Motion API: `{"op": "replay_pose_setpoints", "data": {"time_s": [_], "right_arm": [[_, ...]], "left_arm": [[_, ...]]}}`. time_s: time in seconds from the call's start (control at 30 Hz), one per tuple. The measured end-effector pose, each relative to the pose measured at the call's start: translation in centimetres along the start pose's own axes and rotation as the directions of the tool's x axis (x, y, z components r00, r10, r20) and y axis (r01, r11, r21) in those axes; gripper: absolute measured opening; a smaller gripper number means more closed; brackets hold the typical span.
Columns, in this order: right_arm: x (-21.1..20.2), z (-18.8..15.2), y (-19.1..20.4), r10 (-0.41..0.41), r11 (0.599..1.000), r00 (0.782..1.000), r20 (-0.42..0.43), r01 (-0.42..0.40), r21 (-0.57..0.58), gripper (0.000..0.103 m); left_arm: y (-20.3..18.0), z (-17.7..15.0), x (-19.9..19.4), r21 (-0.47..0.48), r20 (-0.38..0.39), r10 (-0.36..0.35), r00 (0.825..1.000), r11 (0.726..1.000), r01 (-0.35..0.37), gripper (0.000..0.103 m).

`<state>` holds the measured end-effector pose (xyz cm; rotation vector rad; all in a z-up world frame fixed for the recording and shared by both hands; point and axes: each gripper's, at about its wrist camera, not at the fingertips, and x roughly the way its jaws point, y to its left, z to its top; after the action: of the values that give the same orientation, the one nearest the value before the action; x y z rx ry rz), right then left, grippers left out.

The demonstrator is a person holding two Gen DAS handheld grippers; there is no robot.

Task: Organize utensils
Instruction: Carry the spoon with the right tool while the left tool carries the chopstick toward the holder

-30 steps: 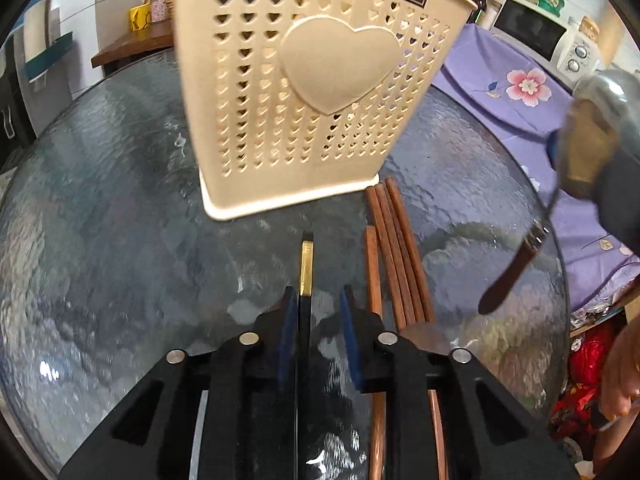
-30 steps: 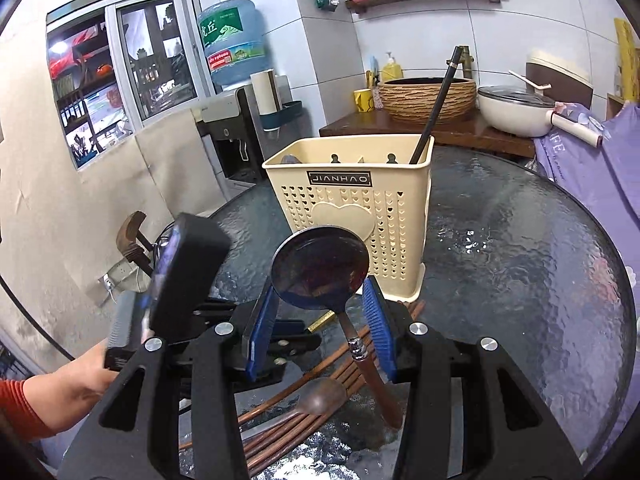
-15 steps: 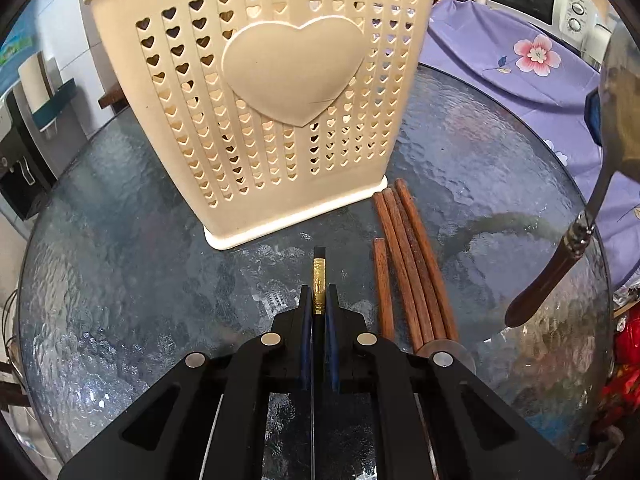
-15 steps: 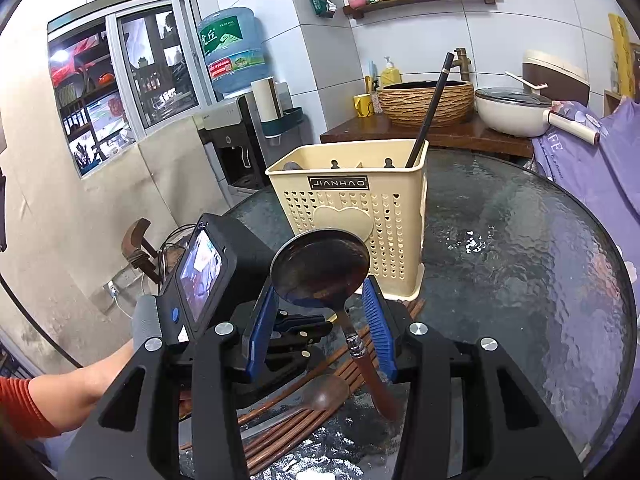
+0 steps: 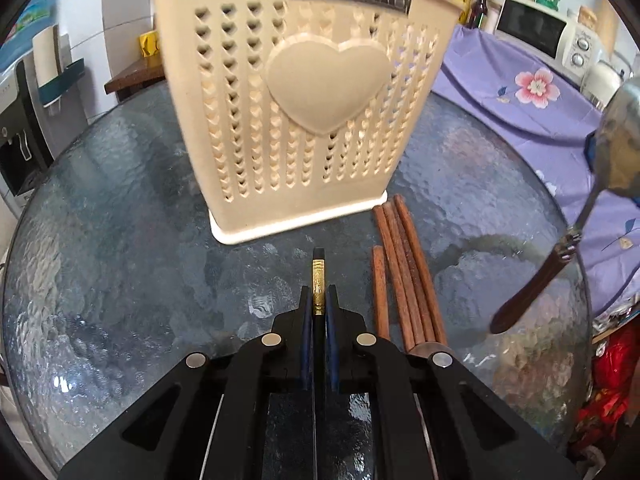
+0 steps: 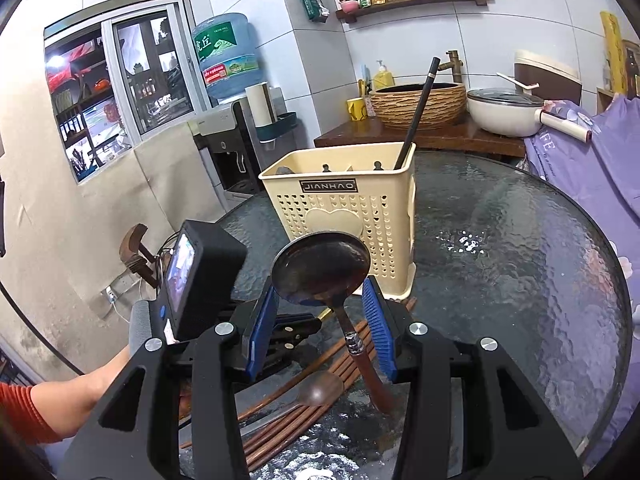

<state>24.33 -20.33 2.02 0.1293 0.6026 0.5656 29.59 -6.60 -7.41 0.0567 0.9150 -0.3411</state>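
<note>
Our left tongs (image 5: pixel 319 312) are clamped on a black, gold-banded chopstick (image 5: pixel 318 280) whose long axis points straight ahead at the holder (image 5: pixel 304 120) on the tabletop (image 5: pixel 120 240), nearer than our right tongs (image 6: pixel 320 320), which grip a spoon (image 6: pixel 320 268) by its bowl.

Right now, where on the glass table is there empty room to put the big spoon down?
The glass table lies bare to the right of the cream utensil basket, out to the purple cloth. In the left wrist view, the glass left of the basket is bare too. It is crowded in front of the basket, where the brown chopsticks lie.
</note>
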Motion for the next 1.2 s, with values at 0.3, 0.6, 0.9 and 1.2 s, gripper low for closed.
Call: {"op": "replay_pose_setpoints", "data": {"time_s": [0.3,0.6,0.9,1.2], "right_arm": [[0.2,0.7,0.7,0.005,1.0,1.0,-0.008,-0.006,-0.017,0.019],[2.1,-0.1,-0.2,-0.015,1.0,0.998,-0.061,0.015,-0.004,0.049],[8.5,-1.6,0.5,-0.093,0.985,0.97,-0.224,0.056,-0.166,0.058],[15.3,-1.7,1.0,-0.093,0.955,0.923,-0.373,-0.023,-0.295,0.058]], "left_arm": [[1.6,0.6,-5.8,-0.035,0.113,-0.037,0.993,0.999,0.041,0.007],[3.0,0.1,-5.7,-0.078,0.106,-0.032,0.994,0.996,0.04,0.007],[4.6,0.4,-6.4,-0.111,0.122,-0.018,0.992,0.993,0.031,0.007],[6.3,0.7,-8.2,-0.131,0.152,0.002,0.988,0.991,0.019,0.007]]}}
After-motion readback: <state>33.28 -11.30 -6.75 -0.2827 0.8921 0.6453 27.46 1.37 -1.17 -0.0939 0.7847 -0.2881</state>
